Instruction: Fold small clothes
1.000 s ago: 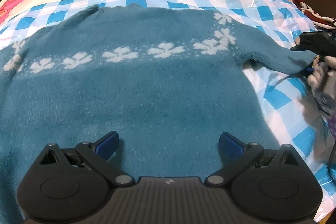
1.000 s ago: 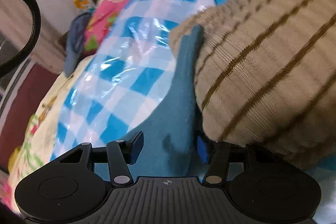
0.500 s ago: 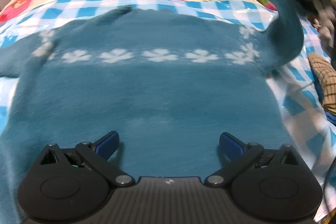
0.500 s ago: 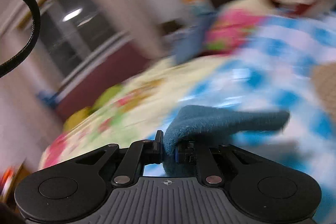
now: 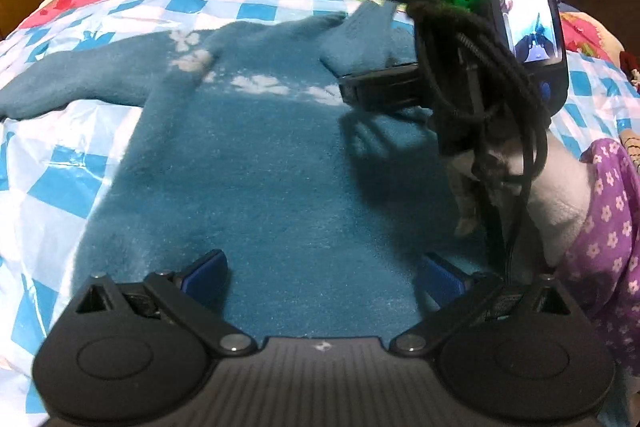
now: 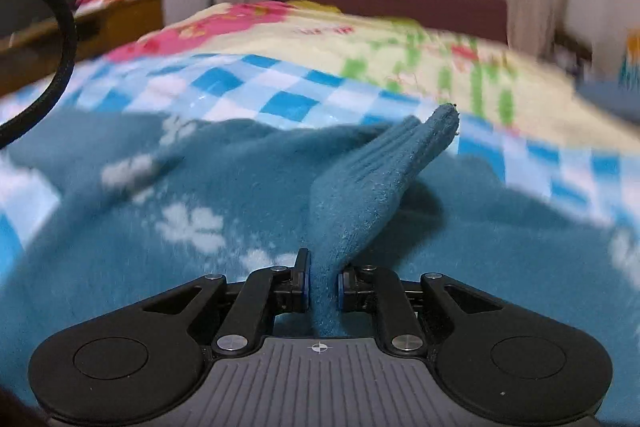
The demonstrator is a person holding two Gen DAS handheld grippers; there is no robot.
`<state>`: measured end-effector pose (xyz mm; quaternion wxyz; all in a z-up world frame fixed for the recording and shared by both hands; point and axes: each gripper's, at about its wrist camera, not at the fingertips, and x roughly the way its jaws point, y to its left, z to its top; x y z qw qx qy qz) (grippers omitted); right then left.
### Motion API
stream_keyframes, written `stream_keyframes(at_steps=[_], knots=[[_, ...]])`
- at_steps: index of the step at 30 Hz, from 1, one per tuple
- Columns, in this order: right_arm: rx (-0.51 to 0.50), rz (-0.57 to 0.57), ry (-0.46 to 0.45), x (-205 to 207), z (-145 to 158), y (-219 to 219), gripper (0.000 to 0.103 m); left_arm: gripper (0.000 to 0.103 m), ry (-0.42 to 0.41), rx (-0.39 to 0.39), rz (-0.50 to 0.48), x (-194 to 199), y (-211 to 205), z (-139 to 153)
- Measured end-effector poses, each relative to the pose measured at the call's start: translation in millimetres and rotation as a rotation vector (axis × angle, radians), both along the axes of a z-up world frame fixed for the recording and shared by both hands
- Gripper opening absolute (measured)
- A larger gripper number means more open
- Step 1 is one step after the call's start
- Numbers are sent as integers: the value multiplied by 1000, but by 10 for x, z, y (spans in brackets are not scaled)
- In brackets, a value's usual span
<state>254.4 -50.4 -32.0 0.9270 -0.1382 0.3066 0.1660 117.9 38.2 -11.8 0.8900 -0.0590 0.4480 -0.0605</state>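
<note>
Sweater barely folded: your right tool pinches its sleeve over the body; left tool gapes empty.

Left gripper sits at the bottom of its own view with the blue-padded fingers spread wide apart, low over the sweater. Right gripper has its jaws pinched tight on the sweater's sleeve. In the left view it's up in the upper right of the frame, pointing left.
</note>
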Motion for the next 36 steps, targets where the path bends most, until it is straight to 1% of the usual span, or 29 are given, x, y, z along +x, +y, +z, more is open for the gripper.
stream_keyframes(at_steps=[2,6,8,11,15,17,18,19,22,25,26,27,28,30,33,34,36], knots=[[-11,2,-5,-10,40,12,15,103,-7,-7,-4,-20,3,9],[83,-51,8,48,210,-107,19,103,-23,-27,-3,-65,51,38],[119,-56,18,105,261,-116,19,103,-25,-34,-1,-74,76,46],[93,-65,28,249,221,19,21,103,-29,-37,4,-108,108,75],[40,-10,12,196,167,234,22,103,-39,-26,7,-144,149,103],[59,31,38,139,149,281,29,103,-42,-18,1,-157,159,107],[66,52,46,97,142,298,38,103,-42,-14,-2,-162,159,109],[70,58,50,70,137,300,42,103,-42,-9,-6,-163,155,111],[131,40,63,-6,193,165,42,103,-47,4,-9,-149,144,122],[238,-24,69,-124,356,-208,43,103,-57,14,-13,-115,124,155],[256,-53,59,-161,402,-343,45,103,-67,19,-15,-93,118,176],[266,-101,37,-204,446,-531,49,103,-75,24,-19,-60,112,192],[264,-155,17,-231,474,-730,51,103,-86,29,-25,-12,98,212],[249,-249,-3,-240,476,-1084,51,103,-107,39,-39,115,62,243],[175,-396,-11,-120,379,-1524,51,103,-142,77,-50,430,-20,256],[155,-429,2,-51,328,-1638,50,103,-155,92,-51,535,-53,260],[124,-518,75,130,178,-1853,51,103,-172,128,-44,783,-121,231]])
